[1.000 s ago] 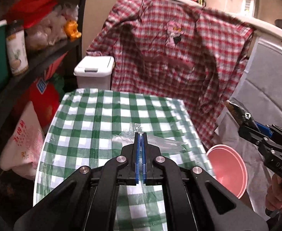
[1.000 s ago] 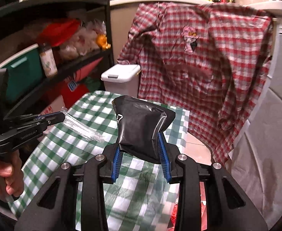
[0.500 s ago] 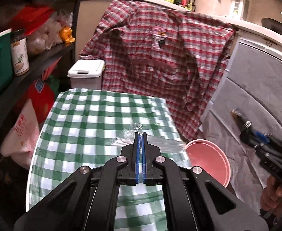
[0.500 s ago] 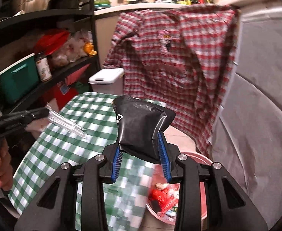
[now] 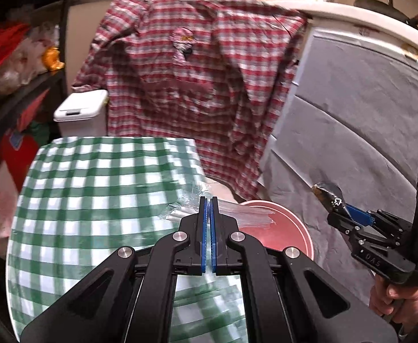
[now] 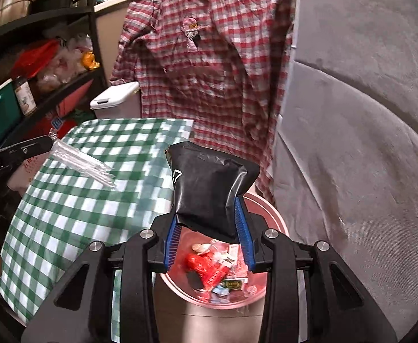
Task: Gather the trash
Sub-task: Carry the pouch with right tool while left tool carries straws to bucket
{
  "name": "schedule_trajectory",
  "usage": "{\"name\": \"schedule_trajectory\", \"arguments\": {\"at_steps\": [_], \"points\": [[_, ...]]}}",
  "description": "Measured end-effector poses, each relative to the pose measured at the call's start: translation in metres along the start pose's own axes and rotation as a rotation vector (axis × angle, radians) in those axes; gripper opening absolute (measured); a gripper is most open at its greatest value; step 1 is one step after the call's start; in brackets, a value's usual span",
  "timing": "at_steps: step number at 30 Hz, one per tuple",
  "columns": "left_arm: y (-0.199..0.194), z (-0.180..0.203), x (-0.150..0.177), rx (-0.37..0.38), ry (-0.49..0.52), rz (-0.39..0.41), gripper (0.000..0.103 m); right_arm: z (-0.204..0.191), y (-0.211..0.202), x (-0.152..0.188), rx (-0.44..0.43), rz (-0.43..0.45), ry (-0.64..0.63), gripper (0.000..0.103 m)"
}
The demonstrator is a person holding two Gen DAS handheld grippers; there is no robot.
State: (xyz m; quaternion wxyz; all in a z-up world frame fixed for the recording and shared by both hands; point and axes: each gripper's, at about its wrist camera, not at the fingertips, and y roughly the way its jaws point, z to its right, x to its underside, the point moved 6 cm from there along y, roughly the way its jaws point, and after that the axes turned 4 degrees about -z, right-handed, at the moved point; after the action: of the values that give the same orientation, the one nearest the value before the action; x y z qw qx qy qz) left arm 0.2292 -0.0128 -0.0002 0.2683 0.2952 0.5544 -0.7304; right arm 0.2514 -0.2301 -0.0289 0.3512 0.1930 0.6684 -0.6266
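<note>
My left gripper (image 5: pixel 208 200) is shut on a clear plastic wrapper (image 5: pixel 246 217), held over the right edge of the green checked table (image 5: pixel 94 188); the wrapper also shows in the right wrist view (image 6: pixel 86 164). My right gripper (image 6: pixel 209 225) is shut on a black foil pouch (image 6: pixel 209 188) and holds it above the pink bin (image 6: pixel 269 211), which stands on the floor to the right of the table and holds several wrappers (image 6: pixel 211 265). In the left wrist view the pouch (image 5: pixel 330 198) hangs to the right of the bin (image 5: pixel 283 228).
A red plaid shirt (image 5: pixel 197 85) hangs behind the table. A white lidded bin (image 5: pixel 80 111) stands at the back left. Dark shelves (image 6: pixel 37 91) with bags and jars run along the left. A grey covered surface (image 6: pixel 366 143) rises on the right.
Both grippers have moved right with their loads. The right gripper now hangs over the pink bin, and the left gripper has reached the table's right edge.
</note>
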Motion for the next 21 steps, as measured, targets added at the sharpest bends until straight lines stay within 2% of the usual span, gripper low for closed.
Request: {"name": "schedule_trajectory", "arguments": {"at_steps": [7,21], "points": [[0.034,0.032,0.003,0.016,0.039,-0.051,0.002,0.016,0.015,0.006,0.023,-0.032,0.008,0.037],[0.079,0.063,0.006,0.002,0.060,-0.107,0.002,0.032,0.037,0.008,0.032,-0.057,0.027,0.039]]}}
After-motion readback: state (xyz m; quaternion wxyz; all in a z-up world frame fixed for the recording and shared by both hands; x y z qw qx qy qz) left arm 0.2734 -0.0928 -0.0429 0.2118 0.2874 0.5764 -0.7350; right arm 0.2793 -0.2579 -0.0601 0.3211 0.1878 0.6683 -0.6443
